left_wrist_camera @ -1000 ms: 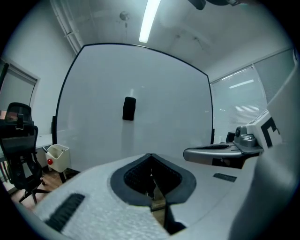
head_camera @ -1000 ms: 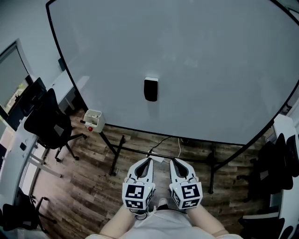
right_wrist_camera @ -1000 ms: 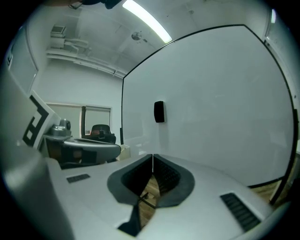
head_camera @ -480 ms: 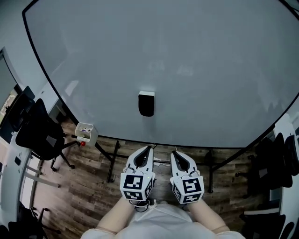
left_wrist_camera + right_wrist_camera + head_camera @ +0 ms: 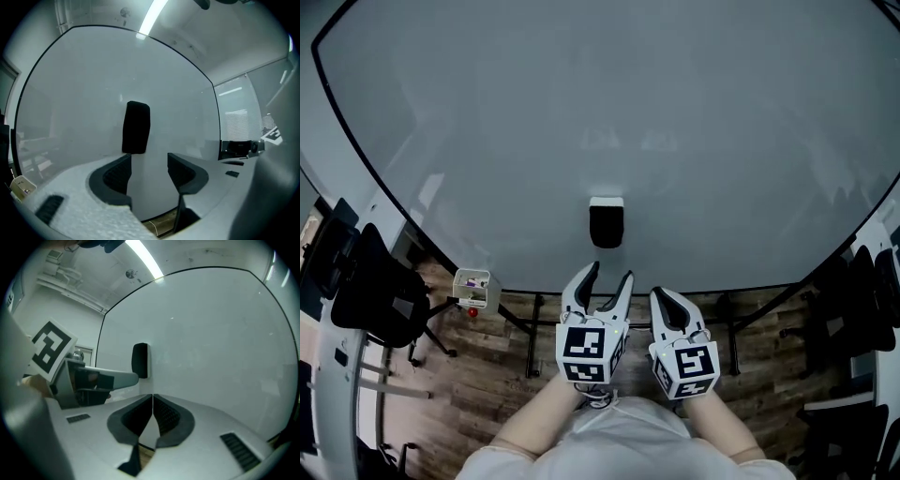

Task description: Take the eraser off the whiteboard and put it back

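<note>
While its jaws have just been opening, the left gripper (image 5: pixel 149 161) stands spread wide with nothing between them. It points level at the eraser (image 5: pixel 136 127) without touching it. Right of it, the right gripper (image 5: pixel 153 397) has its jaws pressed together, empty. The eraser is black and sits flat on the whiteboard (image 5: pixel 675 112), long axis upright, a pale strip at its top end. It is near the board's lower edge, just above the left gripper's tips in the head view. Lower left of the eraser, a box (image 5: pixel 472 286) and a chair (image 5: pixel 380 291) stand on the floor (image 5: pixel 487 394).
</note>
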The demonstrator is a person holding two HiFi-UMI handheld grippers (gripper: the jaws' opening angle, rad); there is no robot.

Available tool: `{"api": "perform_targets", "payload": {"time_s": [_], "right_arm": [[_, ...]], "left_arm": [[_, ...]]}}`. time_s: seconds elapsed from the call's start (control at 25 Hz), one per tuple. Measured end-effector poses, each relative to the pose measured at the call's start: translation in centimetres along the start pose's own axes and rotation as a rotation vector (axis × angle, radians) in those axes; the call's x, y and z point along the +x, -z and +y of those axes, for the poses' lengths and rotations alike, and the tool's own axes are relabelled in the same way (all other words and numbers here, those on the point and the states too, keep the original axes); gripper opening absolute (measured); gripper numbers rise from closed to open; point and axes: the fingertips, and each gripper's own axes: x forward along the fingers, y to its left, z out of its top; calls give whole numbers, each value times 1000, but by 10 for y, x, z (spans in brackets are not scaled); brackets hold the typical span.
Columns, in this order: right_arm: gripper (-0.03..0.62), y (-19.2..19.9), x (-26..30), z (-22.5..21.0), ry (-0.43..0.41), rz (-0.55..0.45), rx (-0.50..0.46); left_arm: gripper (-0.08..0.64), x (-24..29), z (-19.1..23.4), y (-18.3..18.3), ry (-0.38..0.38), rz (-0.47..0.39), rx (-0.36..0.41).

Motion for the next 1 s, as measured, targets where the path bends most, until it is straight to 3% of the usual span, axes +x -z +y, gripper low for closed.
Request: {"api": "perform_targets", "payload": {"time_s": [0.36,0.64,0.92,1.0], "right_arm": [[28,17,16,-7,52,58,15],[28,18,22,-12,57,69,1],[28,21,21,-21,59,74,11],[28,21,20,-23,57,73,13]], "left_arm": [[305,29,24,-43,-31,-62,-8],[308,50,24,-52,-42,-74,24],[305,53,31,-52,-127,-81,65],[270,53,34,-53,-153,-86,51]]}}
